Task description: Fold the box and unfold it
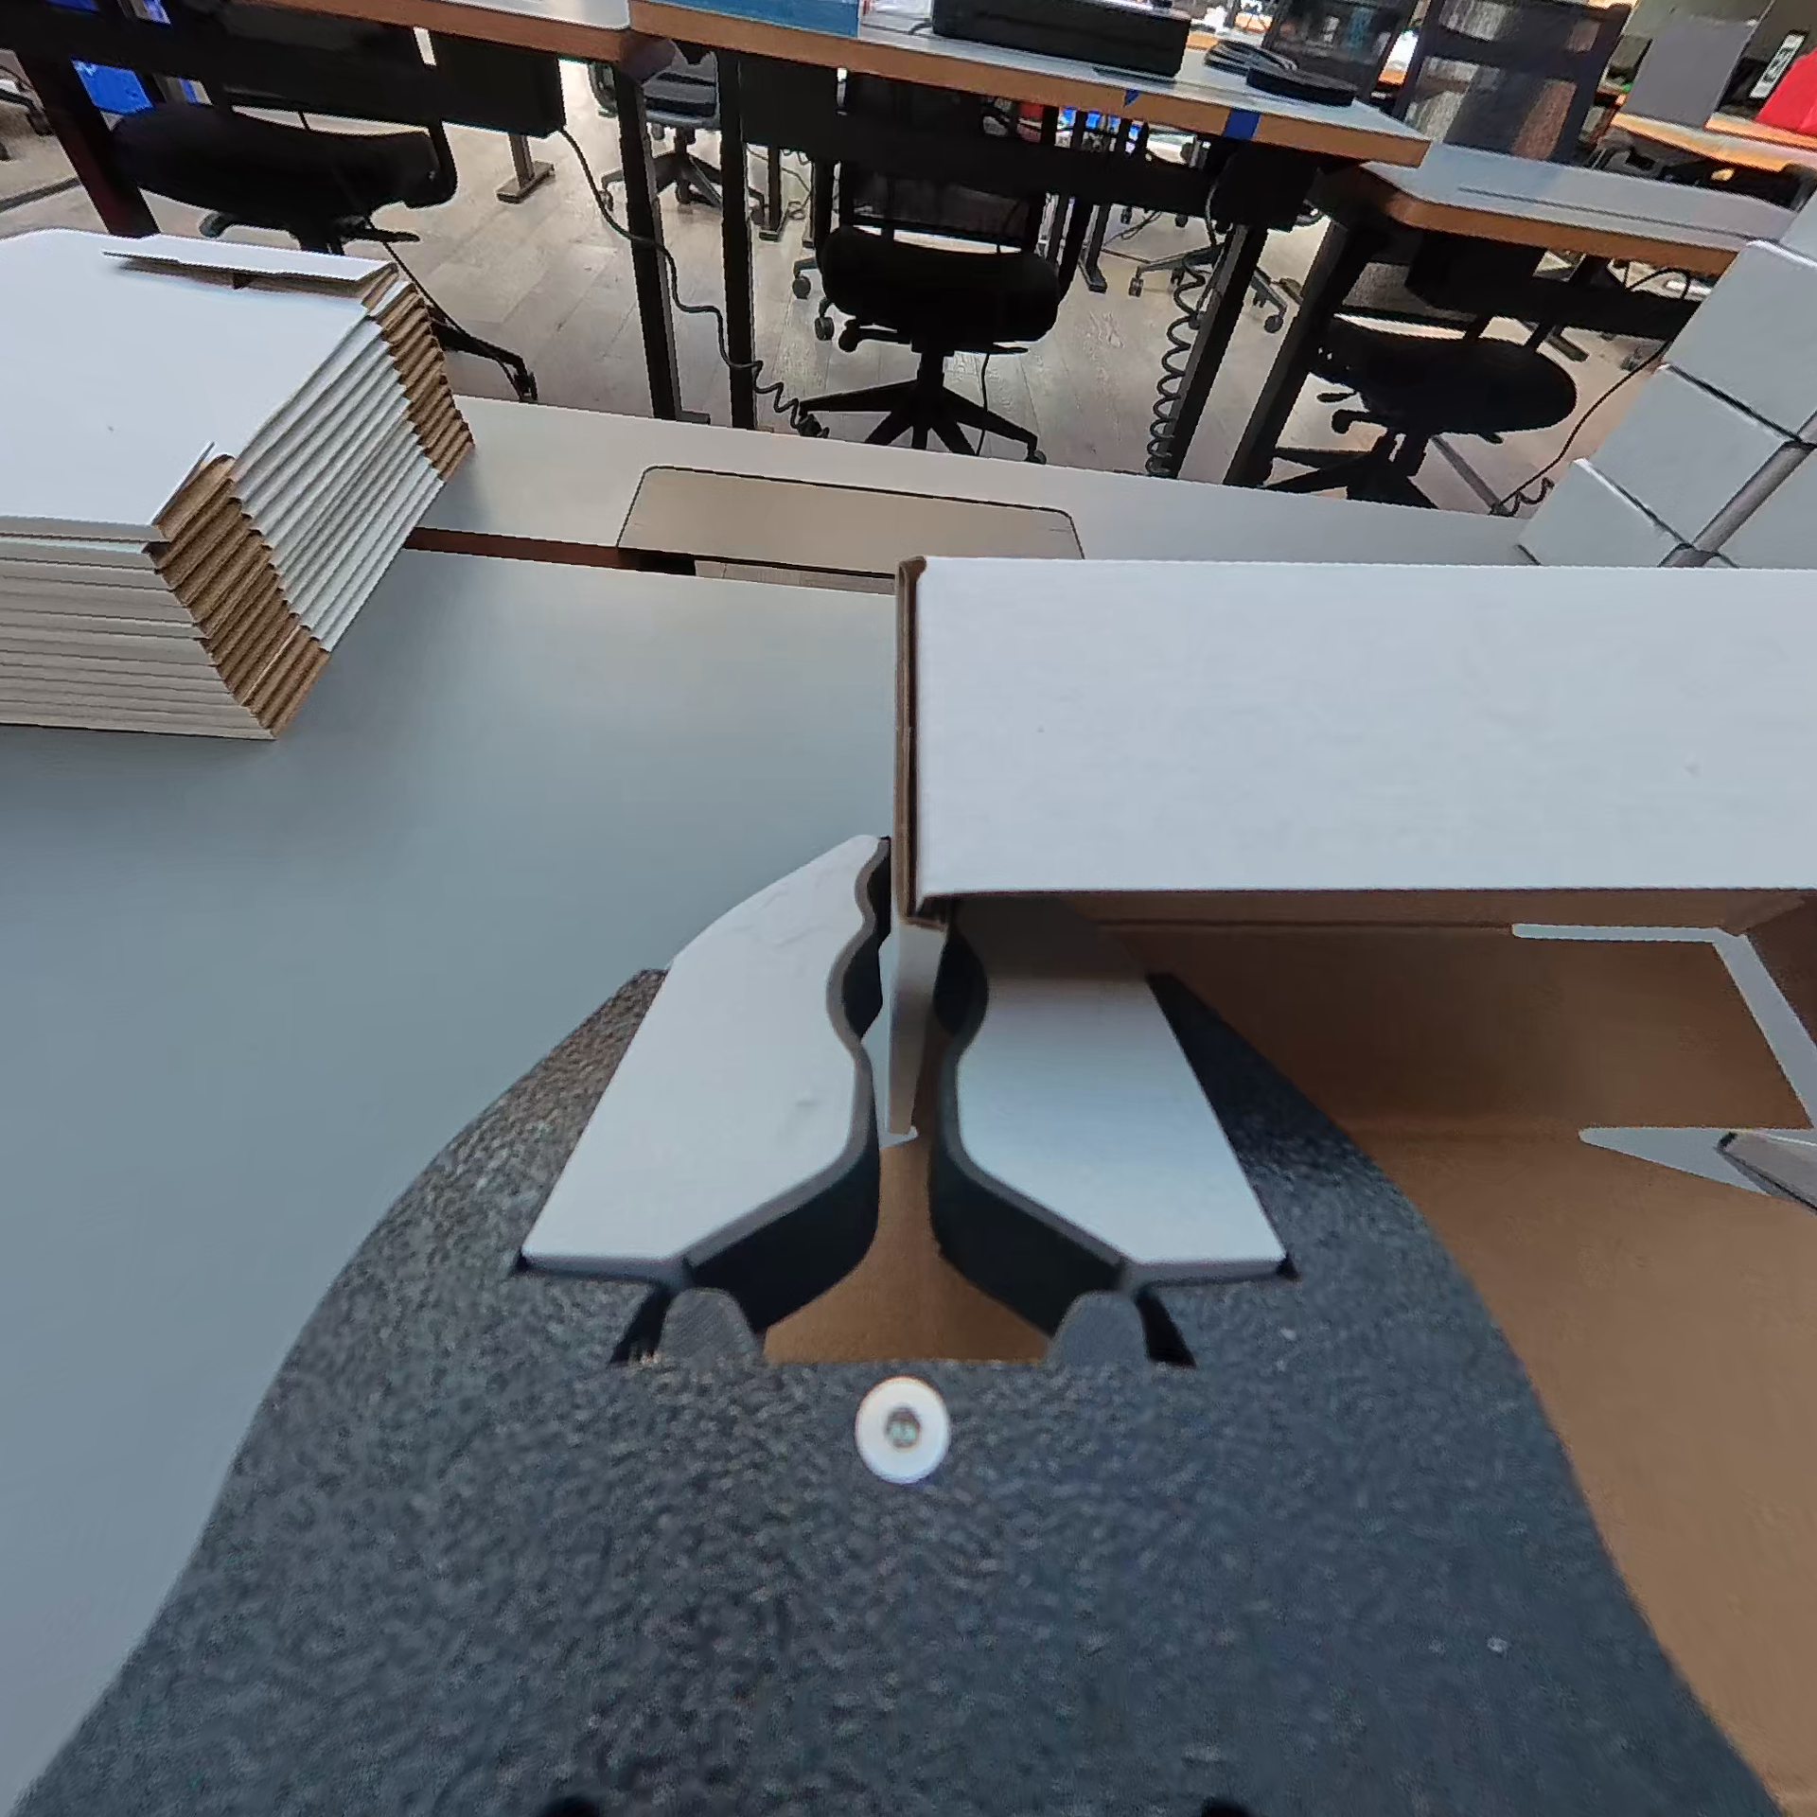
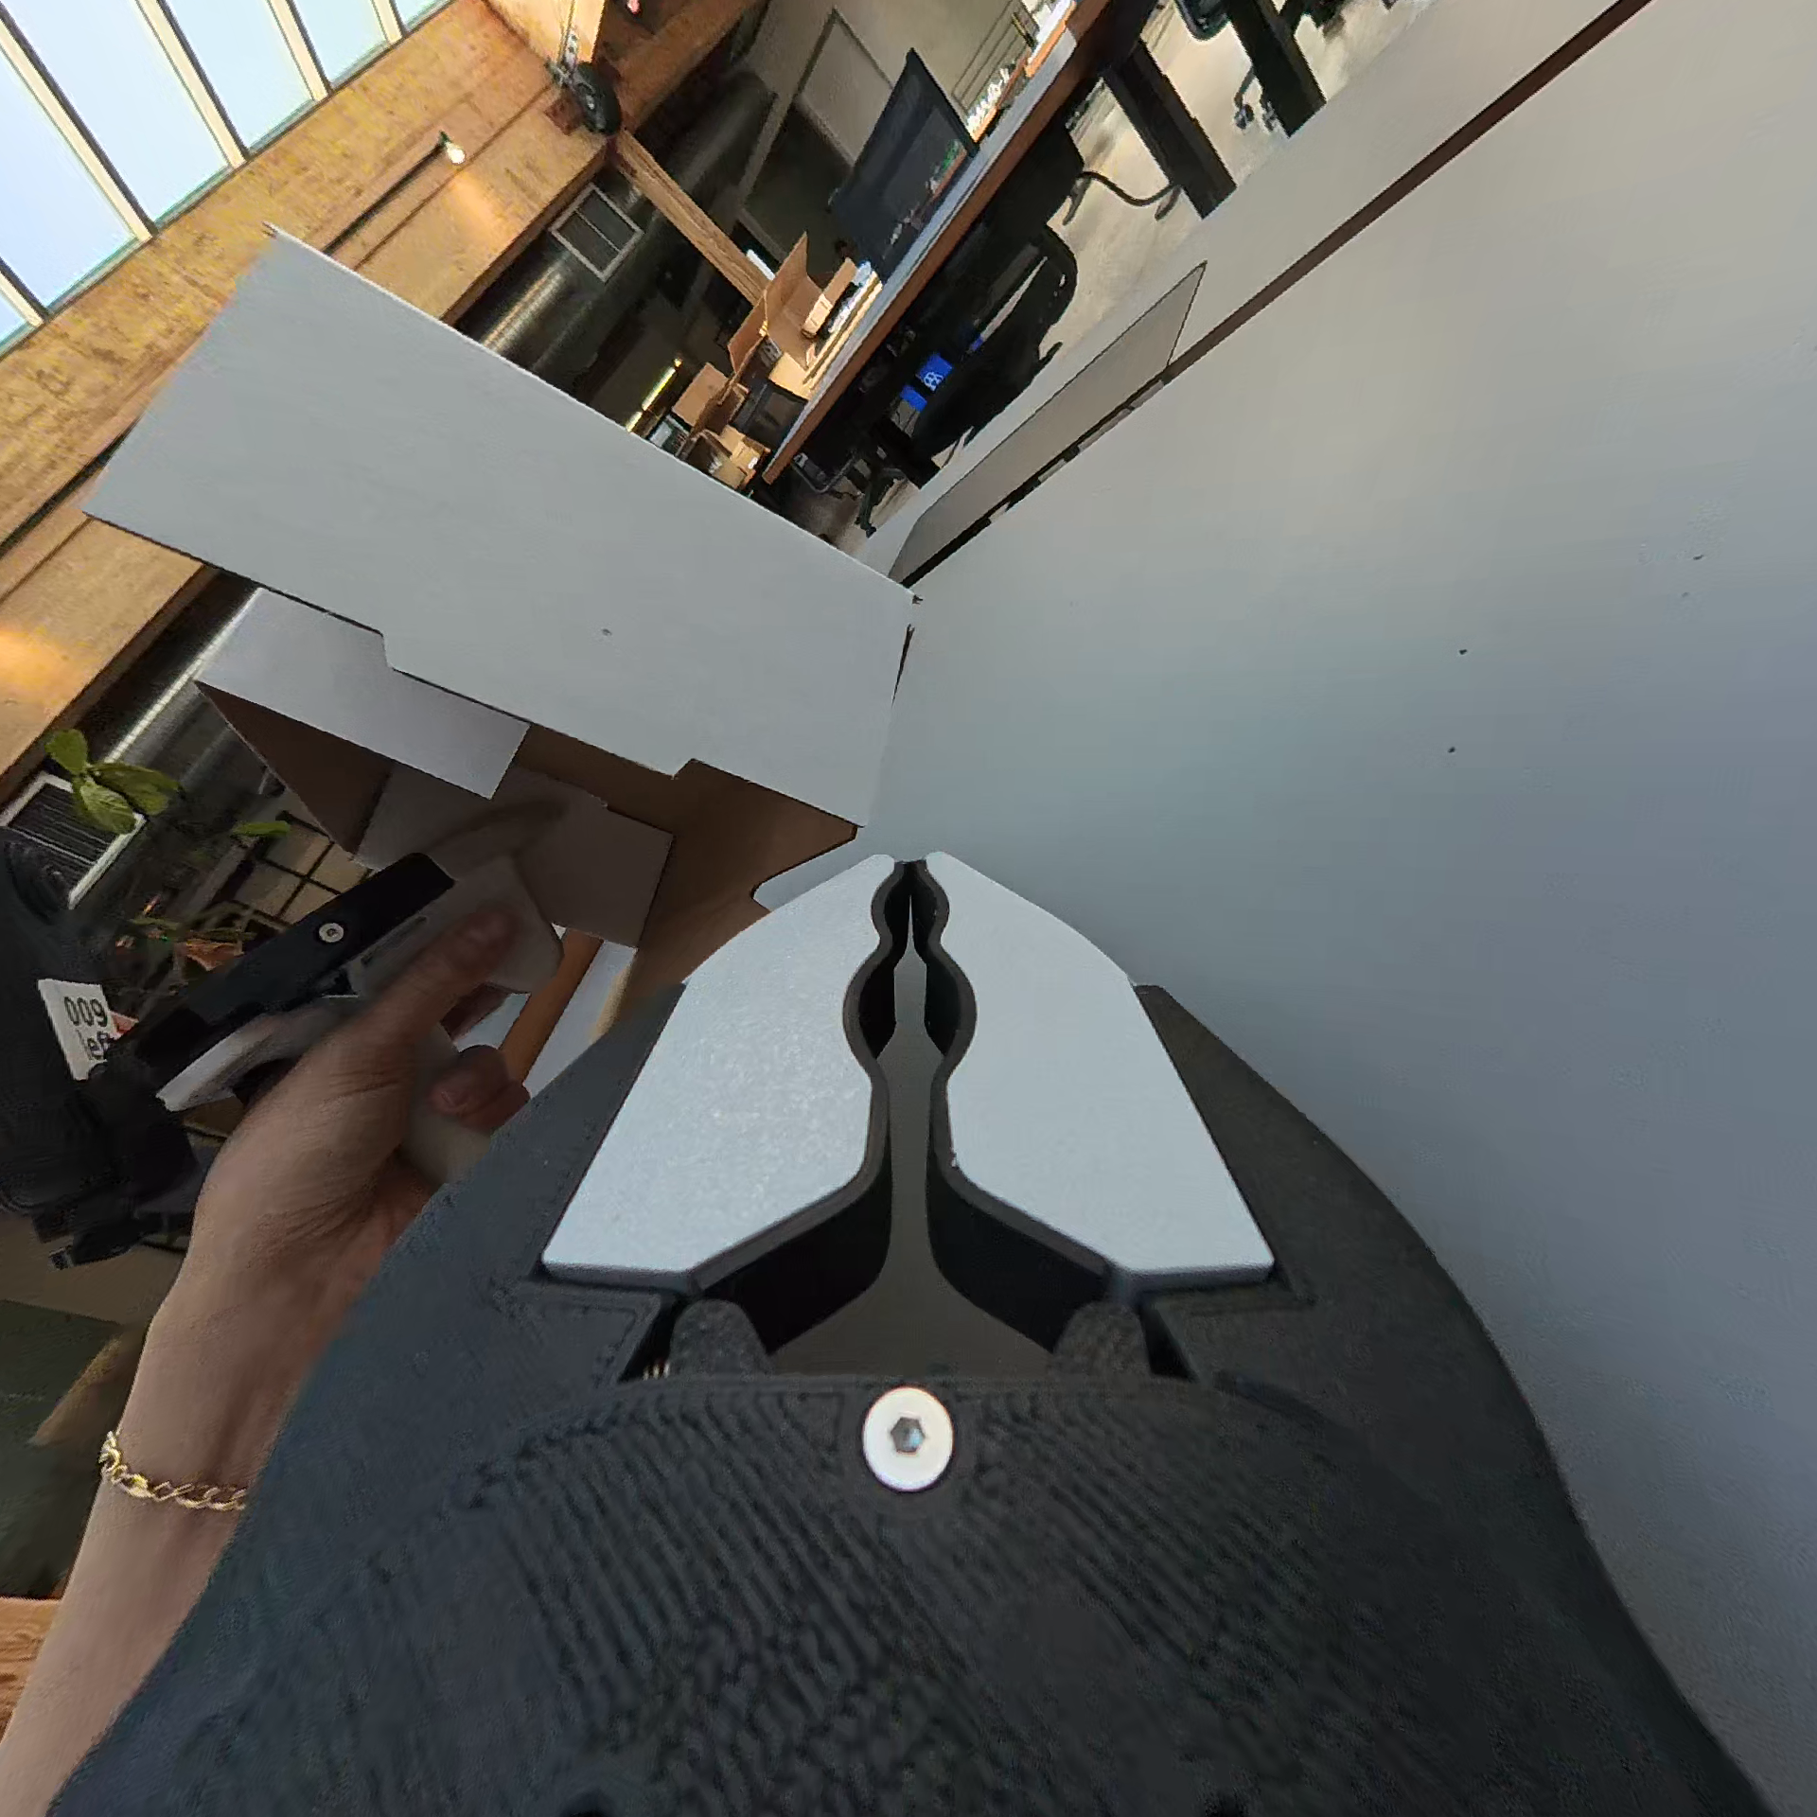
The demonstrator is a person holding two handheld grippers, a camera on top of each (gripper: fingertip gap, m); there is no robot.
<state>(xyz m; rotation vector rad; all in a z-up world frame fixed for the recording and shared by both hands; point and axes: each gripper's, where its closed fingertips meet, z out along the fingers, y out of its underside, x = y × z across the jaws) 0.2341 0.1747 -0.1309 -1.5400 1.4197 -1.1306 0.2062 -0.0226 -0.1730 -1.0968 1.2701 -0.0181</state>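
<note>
Left wrist view shows the left gripper [image 1: 909, 944] pinching the box [image 1: 1357, 728] flap; right gripper [image 2: 909, 870], elsewhere, seemingly pressed together.

Closed right tool [image 2: 910, 870] beside box [image 2: 511, 560]

box [image 1: 1377, 728] cut off at right edge | left gripper [image 2: 295, 968] fingers hidden behind hand [image 2: 324, 1131]
</note>
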